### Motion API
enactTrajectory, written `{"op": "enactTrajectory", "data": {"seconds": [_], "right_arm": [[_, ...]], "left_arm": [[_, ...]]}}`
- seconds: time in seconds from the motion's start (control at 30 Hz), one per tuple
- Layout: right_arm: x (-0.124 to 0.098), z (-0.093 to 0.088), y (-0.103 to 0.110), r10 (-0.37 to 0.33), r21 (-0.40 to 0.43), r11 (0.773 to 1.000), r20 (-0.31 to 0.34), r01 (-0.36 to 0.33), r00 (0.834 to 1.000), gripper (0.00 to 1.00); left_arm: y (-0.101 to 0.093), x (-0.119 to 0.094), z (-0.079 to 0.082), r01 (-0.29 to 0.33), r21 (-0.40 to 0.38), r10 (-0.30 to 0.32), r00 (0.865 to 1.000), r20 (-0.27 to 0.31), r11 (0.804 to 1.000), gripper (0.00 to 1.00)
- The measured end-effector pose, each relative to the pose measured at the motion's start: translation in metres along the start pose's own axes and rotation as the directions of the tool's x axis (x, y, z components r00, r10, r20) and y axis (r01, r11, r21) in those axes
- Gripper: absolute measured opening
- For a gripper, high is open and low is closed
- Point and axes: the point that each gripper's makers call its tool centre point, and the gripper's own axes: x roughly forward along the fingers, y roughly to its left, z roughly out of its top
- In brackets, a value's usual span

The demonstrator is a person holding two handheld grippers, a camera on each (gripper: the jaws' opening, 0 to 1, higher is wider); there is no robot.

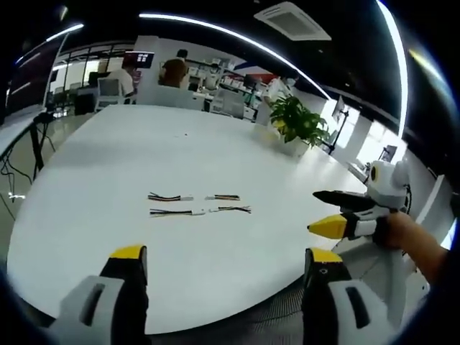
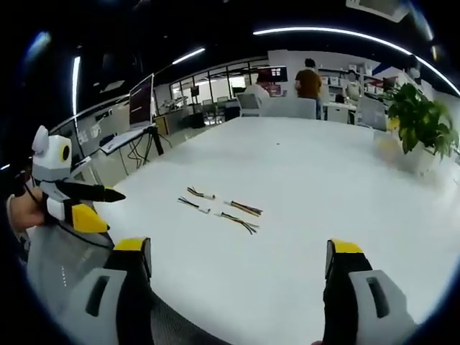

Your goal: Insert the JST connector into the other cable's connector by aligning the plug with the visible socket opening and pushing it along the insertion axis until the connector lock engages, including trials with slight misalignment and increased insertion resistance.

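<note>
On table (image 1: 108,165) | four cables (image 1: 199,204) lengthwise end-to-end | both grippers open

Four short JST cables lie flat on the white table (image 1: 108,165), well ahead of the fingers and between them. The upper pair (image 1: 192,197) lies end to end, connectors facing but apart. The lower pair (image 1: 200,210) has its white connectors nearly touching

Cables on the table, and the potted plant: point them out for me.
Cables (image 1: 199,204), left gripper view, middle of the group.
Potted plant (image 1: 296,122), left gripper view, on its leaves.
Table (image 2: 316,165), right gripper view, bare top.
</note>
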Motion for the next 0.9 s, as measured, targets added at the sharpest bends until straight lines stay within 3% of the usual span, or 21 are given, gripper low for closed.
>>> {"op": "enactTrajectory", "data": {"seconds": [0.17, 0.33, 0.5, 0.7, 0.9], "right_arm": [[-0.003, 0.007, -0.003, -0.008, 0.021, 1.000, 0.037, 0.007, 0.999, 1.00], [-0.001, 0.005, -0.001, 0.003, 0.025, 1.000, 0.022, -0.003, 1.000, 0.99], [0.001, 0.001, 0.003, 0.024, 0.021, 0.999, 0.000, -0.024, 1.000, 0.98], [0.004, 0.004, -0.002, 0.040, 0.086, 0.995, 0.013, -0.041, 0.999, 0.95], [0.007, 0.010, -0.001, 0.066, 0.118, 0.991, 0.040, -0.070, 0.997, 0.93]], "left_arm": [[0.000, 0.000, -0.003, -0.005, 0.017, 0.005, 1.000, -0.022, 1.000, 0.87], [0.003, 0.002, -0.006, -0.014, 0.012, 0.015, 0.999, -0.040, 1.000, 0.87], [0.003, 0.004, -0.007, -0.013, -0.008, 0.013, 0.999, -0.046, 1.000, 0.87], [0.004, 0.006, -0.006, 0.007, -0.076, -0.012, 0.998, -0.066, 0.997, 0.87], [0.012, 0.008, 0.002, -0.025, -0.031, 0.023, 0.997, -0.069, 0.999, 0.86]]}}
